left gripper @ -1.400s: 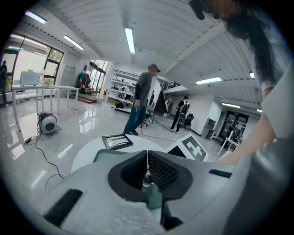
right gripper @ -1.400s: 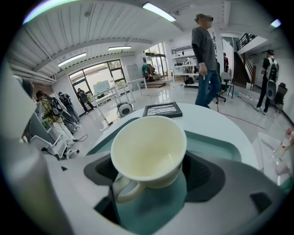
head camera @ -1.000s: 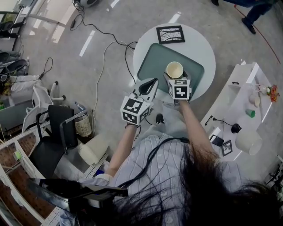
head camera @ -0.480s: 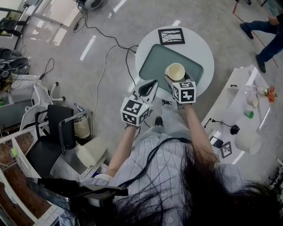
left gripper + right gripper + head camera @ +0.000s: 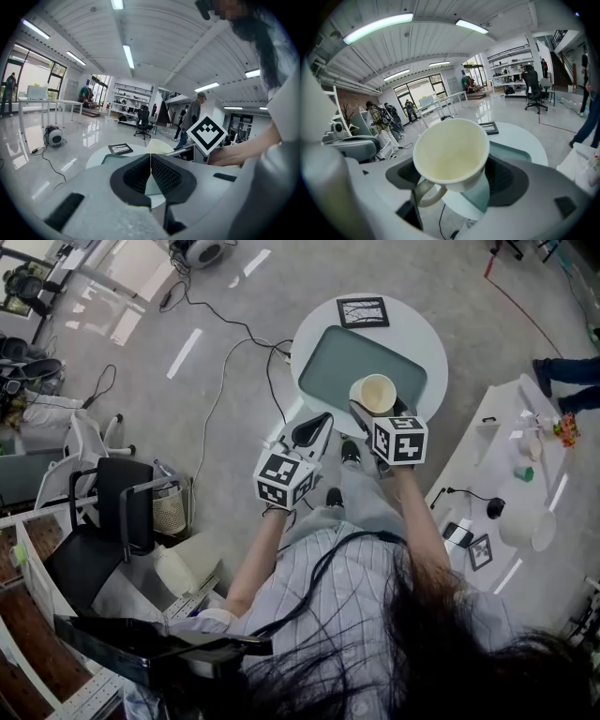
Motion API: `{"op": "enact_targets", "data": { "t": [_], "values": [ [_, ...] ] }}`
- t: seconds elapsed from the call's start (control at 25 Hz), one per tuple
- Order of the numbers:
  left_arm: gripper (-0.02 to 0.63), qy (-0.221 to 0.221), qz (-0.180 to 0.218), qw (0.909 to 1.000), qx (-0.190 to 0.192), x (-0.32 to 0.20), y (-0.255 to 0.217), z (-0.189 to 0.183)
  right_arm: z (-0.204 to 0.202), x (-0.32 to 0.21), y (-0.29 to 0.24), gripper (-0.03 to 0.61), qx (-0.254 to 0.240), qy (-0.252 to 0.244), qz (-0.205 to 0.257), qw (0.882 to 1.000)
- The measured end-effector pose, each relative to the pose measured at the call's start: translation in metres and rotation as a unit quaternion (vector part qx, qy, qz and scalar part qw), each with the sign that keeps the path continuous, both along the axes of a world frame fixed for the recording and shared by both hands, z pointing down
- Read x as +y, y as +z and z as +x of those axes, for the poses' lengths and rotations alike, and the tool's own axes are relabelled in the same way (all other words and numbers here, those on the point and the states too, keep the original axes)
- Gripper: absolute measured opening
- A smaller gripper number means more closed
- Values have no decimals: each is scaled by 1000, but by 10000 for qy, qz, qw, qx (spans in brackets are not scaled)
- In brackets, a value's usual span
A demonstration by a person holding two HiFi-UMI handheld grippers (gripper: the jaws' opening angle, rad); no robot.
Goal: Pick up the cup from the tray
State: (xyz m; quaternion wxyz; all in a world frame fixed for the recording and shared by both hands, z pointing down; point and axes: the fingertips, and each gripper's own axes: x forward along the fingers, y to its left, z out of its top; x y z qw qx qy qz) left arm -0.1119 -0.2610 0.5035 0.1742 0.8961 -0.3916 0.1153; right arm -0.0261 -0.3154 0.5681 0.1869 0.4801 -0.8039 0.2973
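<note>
A cream cup (image 5: pixel 450 154) with a handle sits tilted between the jaws of my right gripper (image 5: pixel 457 176), which is shut on it, mouth facing the camera. In the head view the cup (image 5: pixel 375 393) hangs over the near right edge of the grey-green tray (image 5: pixel 337 367) on the round white table (image 5: pixel 429 338), just ahead of the right gripper (image 5: pixel 372 413). My left gripper (image 5: pixel 312 432) hovers off the table's near left edge. Its jaws (image 5: pixel 150 176) are shut and hold nothing. The cup (image 5: pixel 159 146) also shows in the left gripper view.
A black framed picture (image 5: pixel 362 311) lies at the table's far side. Cables (image 5: pixel 225 343) run across the floor. A black chair (image 5: pixel 108 521) stands at the left, and a white side table (image 5: pixel 506 460) with small items at the right. A person's legs (image 5: pixel 562 381) are there too.
The right gripper, shut on the cup, has drawn it from over the tray's middle toward its near right edge. The left gripper has barely moved.
</note>
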Motion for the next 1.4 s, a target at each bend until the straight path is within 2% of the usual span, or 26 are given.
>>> {"op": "enact_targets", "data": {
  "t": [0.36,0.64,1.04,1.4],
  "values": [
    [14,-60,209,9996,199,57,-14,-6,-2,71,-27,397,5,-21,175,9998],
    [14,86,156,9996,212,100,-12,1,-1,117,-41,397,-103,26,277,9996],
    [14,180,16,9995,269,132,-7,17,13,156,-50,397,-161,77,226,9996],
    [14,74,87,9996,263,161,-15,44,31,193,-56,397,-207,-152,220,9994]
  ]
}}
